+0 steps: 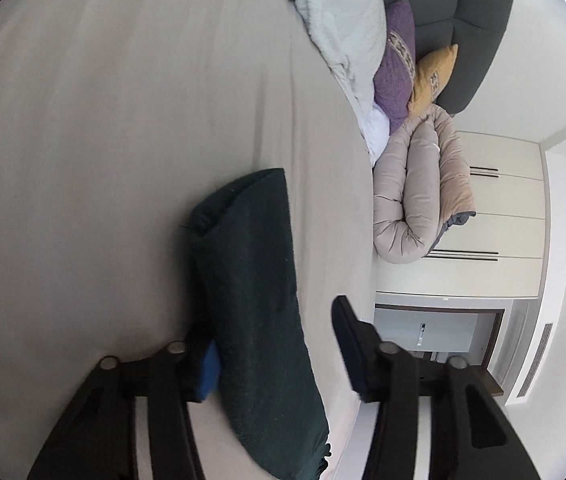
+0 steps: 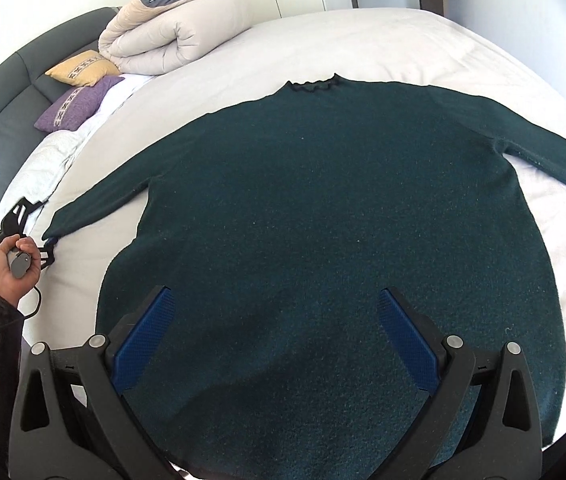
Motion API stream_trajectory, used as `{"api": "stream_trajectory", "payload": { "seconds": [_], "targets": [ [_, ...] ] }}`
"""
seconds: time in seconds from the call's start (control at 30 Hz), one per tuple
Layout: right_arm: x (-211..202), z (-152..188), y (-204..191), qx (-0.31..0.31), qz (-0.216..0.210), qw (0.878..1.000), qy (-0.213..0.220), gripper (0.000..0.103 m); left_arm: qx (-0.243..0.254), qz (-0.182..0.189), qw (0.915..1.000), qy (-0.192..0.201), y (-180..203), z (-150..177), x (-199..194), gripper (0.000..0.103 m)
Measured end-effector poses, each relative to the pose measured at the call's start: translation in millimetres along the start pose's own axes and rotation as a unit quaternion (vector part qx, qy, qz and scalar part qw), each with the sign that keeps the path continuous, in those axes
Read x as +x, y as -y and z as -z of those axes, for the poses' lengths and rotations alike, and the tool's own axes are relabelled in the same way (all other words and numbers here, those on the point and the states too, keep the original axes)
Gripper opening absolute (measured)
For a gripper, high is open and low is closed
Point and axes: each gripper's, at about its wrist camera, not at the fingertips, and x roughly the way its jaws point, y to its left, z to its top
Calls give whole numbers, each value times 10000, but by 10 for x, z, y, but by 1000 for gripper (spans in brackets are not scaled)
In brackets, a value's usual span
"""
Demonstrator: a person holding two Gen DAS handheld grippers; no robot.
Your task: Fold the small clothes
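Observation:
A dark green sweater lies flat on the white bed, neck toward the far side and both sleeves spread out. My right gripper hovers open over its lower body, with nothing between the blue pads. In the left wrist view the sweater's sleeve runs between the fingers of my left gripper. One pad sits against the cloth and the other finger stands apart from it. The right wrist view shows this left gripper at the sleeve cuff, held by a hand.
A rolled beige duvet lies at the head of the bed, beside a yellow pillow and a purple pillow. A grey headboard runs along the left. A pale blanket lies near the pillows. White wardrobes stand beyond.

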Motion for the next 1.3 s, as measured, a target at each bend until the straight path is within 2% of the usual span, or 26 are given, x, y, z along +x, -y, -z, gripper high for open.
{"api": "stream_trajectory", "payload": {
  "seconds": [0.1,0.23,0.3,0.37,0.4,0.47,0.5,0.53,0.57,0.63,0.67,0.7,0.73,0.77,0.83,0.87,0.93,0.97,1.0,1.07,1.1,1.2,1.27,1.3],
  "targets": [
    [29,-5,28,74,-17,10000,-5,103,-37,-147,9999,-23,-82,-20,19,12],
    [51,-6,130,210,-72,9997,-33,101,759,-466,9960,24,151,160,-5,6],
    [82,-34,198,315,-104,9994,-31,98,1542,-622,9861,-59,466,390,50,6],
    [126,-77,283,452,-155,9989,-35,95,2371,-690,9688,-203,834,706,159,6],
    [138,-95,326,518,-171,9985,-39,95,2867,-713,9548,-327,1043,952,232,7],
    [162,-142,445,673,-215,9975,-36,93,3970,-800,9125,-572,1429,1558,401,7],
    [167,-174,524,766,-244,9968,-33,92,4494,-847,8868,-670,1566,1885,476,7],
    [180,-218,598,846,-282,9960,-25,92,5135,-925,8497,-762,1677,2315,553,7],
    [194,-286,679,924,-349,9951,-5,92,5580,-980,8200,-809,1707,2629,586,7],
    [240,-455,840,1103,-530,9925,39,92,6648,-1102,7335,-892,1646,3439,675,7],
    [273,-551,919,1205,-647,9906,64,92,6964,-1179,7012,-969,1557,3733,707,7],
    [321,-663,1000,1305,-804,9882,59,92,7216,-1254,6730,-1030,1458,3958,741,7],
    [367,-756,1052,1368,-926,9863,31,92,7426,-1324,6483,-1034,1357,4134,756,7],
    [462,-878,1115,1452,-1144,9828,-56,91,7659,-1431,6189,-995,1227,4297,788,7],
    [619,-1044,1171,1622,-1546,9744,-195,87,7896,-1619,5852,-890,1042,4459,805,7],
    [735,-1135,1189,1740,-1755,9684,-321,86,7959,-1665,5758,-852,964,4464,809,7],
    [1043,-1306,1181,1999,-2260,9514,-615,86,8031,-1709,5647,-831,890,4483,821,7],
    [1182,-1366,1165,2153,-2492,9414,-731,86,8108,-1739,5537,-758,852,4504,804,7],
    [1336,-1421,1145,2291,-2685,9316,-871,86,8152,-1743,5477,-720,877,4511,829,7],
    [1719,-1513,1046,2586,-2959,9113,-1230,86,8242,-1746,5354,-595,850,4543,786,7],
    [1855,-1538,1004,2643,-3037,9055,-1345,86,8285,-1741,5294,-541,851,4570,787,7],
    [2283,-1584,784,2829,-3358,8820,-1712,85,8358,-1755,5181,-470,812,4592,784,7],
    [2501,-1661,645,2898,-3537,8697,-1857,83,8376,-1751,5154,-455,777,4594,777,7],
    [2543,-1646,585,2901,-3581,8674,-1876,83,8373,-1764,5154,-471,759,4590,786,7]
  ]
}}
